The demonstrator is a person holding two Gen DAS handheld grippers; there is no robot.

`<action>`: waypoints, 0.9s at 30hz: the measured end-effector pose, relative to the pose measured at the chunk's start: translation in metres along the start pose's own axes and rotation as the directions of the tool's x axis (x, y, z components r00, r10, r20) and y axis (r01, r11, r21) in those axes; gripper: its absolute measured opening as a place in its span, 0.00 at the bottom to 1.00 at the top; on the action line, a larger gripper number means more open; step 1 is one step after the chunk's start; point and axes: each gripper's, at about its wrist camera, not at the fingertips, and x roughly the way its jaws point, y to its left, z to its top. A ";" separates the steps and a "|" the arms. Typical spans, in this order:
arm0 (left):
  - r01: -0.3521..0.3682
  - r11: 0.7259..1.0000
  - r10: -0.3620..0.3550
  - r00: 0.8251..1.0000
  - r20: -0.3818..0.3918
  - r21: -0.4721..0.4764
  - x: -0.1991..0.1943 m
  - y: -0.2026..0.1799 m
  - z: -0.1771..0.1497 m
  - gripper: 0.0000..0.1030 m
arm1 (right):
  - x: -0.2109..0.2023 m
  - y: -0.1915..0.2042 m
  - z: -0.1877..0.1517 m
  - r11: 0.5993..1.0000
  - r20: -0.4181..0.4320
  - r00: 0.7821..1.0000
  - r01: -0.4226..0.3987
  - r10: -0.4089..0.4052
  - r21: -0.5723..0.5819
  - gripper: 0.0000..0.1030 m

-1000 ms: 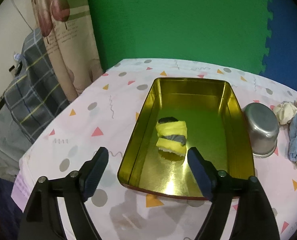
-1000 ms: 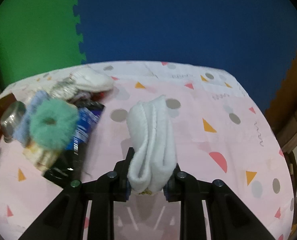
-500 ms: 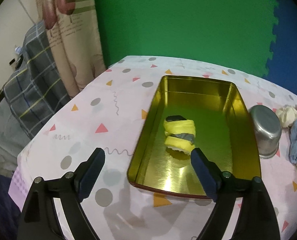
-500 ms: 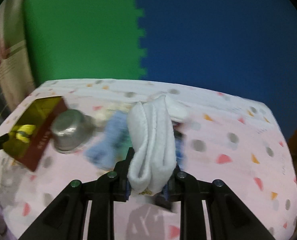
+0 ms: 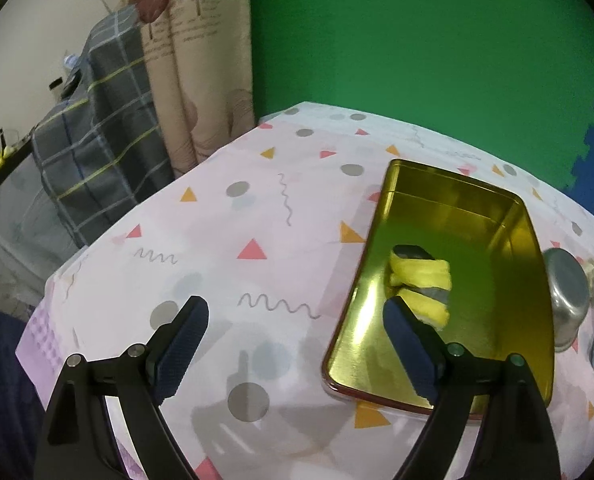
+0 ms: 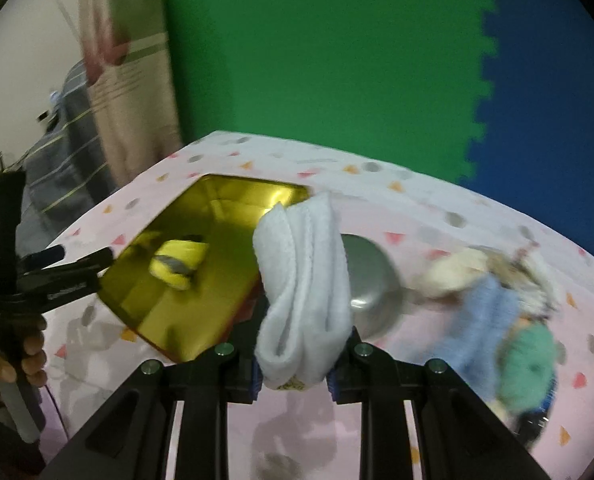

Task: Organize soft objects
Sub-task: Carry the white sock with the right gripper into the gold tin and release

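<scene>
My right gripper [image 6: 295, 368] is shut on a folded white sock [image 6: 301, 280], which stands up between its fingers above the table. Past the sock lies an open gold tin [image 6: 201, 312] holding a rolled yellow and grey sock [image 6: 177, 260]. In the left wrist view my left gripper [image 5: 293, 312] is open over the patterned tablecloth with nothing between its fingers. Its right finger [image 5: 405, 344] overlaps the near left corner of the tin [image 5: 497, 240]. The yellow and grey sock [image 5: 421, 276] rests in the tin's near half.
An upturned steel bowl [image 6: 373, 280] stands just right of the tin. Further right is a pile with a blue cloth [image 6: 473, 320], a green scrunchie [image 6: 529, 368] and a cream cloth [image 6: 453, 272]. The table's left edge [image 5: 57, 280] drops toward plaid fabric [image 5: 97, 152].
My right gripper has swung left with the white sock, from beside the pile to near the tin. My left gripper has drawn left off the tin and its jaws have widened slightly.
</scene>
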 end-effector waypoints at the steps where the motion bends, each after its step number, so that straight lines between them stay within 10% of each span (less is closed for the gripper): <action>1: 0.000 1.000 0.000 1.000 -0.006 -0.008 0.002 0.003 0.000 0.84 | 0.004 0.007 0.002 1.000 -0.004 1.000 -0.012 0.012 -0.008 0.23; 27: 0.000 0.997 -0.004 0.998 -0.058 -0.080 0.015 0.019 0.003 0.84 | 0.084 0.070 0.016 0.993 -0.130 0.989 -0.077 0.065 -0.088 0.26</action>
